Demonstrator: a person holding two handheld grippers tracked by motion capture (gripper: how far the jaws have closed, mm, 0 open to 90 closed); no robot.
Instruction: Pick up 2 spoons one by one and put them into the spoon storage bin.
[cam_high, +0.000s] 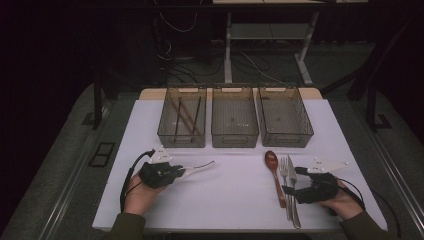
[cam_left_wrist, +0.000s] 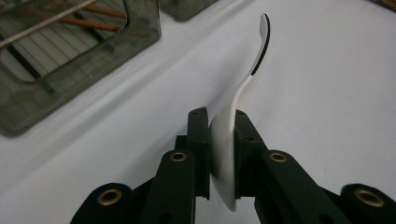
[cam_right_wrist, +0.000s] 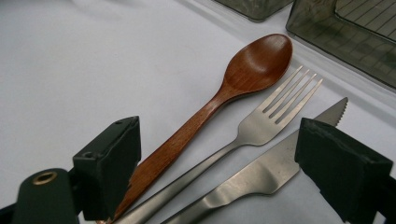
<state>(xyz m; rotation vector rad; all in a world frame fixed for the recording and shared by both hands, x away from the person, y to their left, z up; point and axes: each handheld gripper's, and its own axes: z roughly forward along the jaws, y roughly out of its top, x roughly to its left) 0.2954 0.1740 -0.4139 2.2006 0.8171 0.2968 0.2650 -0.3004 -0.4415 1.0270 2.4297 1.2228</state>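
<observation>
My left gripper (cam_high: 182, 171) (cam_left_wrist: 222, 116) is shut on a white spoon (cam_high: 200, 166) (cam_left_wrist: 243, 88) with a black edge. The spoon's slim curved end sticks out to the right, over the white table cover. At the right, a brown wooden spoon (cam_high: 274, 170) (cam_right_wrist: 252, 70), a steel fork (cam_high: 285, 172) (cam_right_wrist: 275, 116) and a steel knife (cam_high: 292, 170) (cam_right_wrist: 261, 172) lie side by side. My right gripper (cam_high: 291, 181) (cam_right_wrist: 219, 140) stands open across their handles, one jaw on each side, with nothing pressed between the pads.
Three smoky clear bins stand in a row at the back: the left bin (cam_high: 181, 144) (cam_left_wrist: 93, 65) holds several chopsticks (cam_high: 187, 117) (cam_left_wrist: 93, 23), while the middle bin (cam_high: 234, 145) and right bin (cam_high: 287, 144) look bare. A white sheet (cam_high: 235, 195) covers the table.
</observation>
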